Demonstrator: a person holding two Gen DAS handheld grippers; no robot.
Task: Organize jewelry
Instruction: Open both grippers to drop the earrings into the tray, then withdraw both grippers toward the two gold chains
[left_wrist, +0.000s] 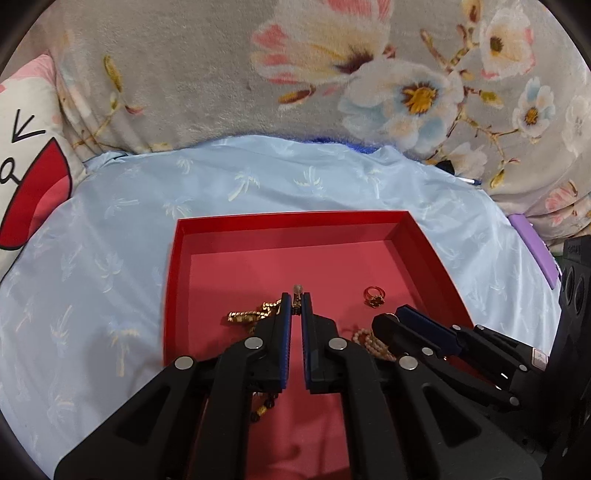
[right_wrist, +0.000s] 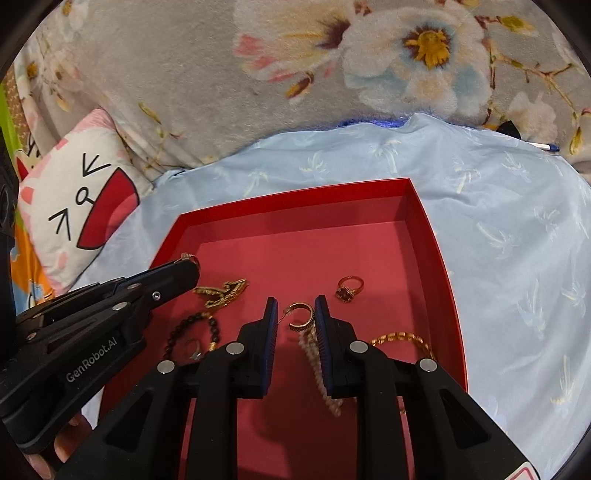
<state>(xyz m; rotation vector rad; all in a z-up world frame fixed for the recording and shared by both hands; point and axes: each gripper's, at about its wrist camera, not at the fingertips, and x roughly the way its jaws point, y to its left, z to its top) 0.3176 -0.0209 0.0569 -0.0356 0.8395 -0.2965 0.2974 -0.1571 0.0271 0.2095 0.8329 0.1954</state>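
A red tray (left_wrist: 177, 280) (right_wrist: 436, 236) lies on a light-blue sheet. My left gripper (left_wrist: 296, 299) (right_wrist: 192, 263) is shut on a small gold earring (left_wrist: 297, 291) over the tray's middle. To its right, my right gripper (right_wrist: 295, 314) (left_wrist: 391, 319) is shut on a gold hoop earring (right_wrist: 301, 315), whose pearl strand (right_wrist: 317, 373) hangs down beside the right finger. On the tray floor lie a gold chain (left_wrist: 247, 315) (right_wrist: 221, 291), a stone ring (left_wrist: 375, 297) (right_wrist: 349, 288), a dark bead bracelet (right_wrist: 192, 328) and a gold link bracelet (right_wrist: 402, 339).
A grey floral blanket (left_wrist: 221, 74) rises behind the light-blue sheet (left_wrist: 110, 240). A cartoon pillow (right_wrist: 81, 199) sits at the left, a purple object (left_wrist: 532, 251) at the right edge, and a pen (right_wrist: 546, 147) at the far right. A hand (right_wrist: 66, 443) holds the left gripper.
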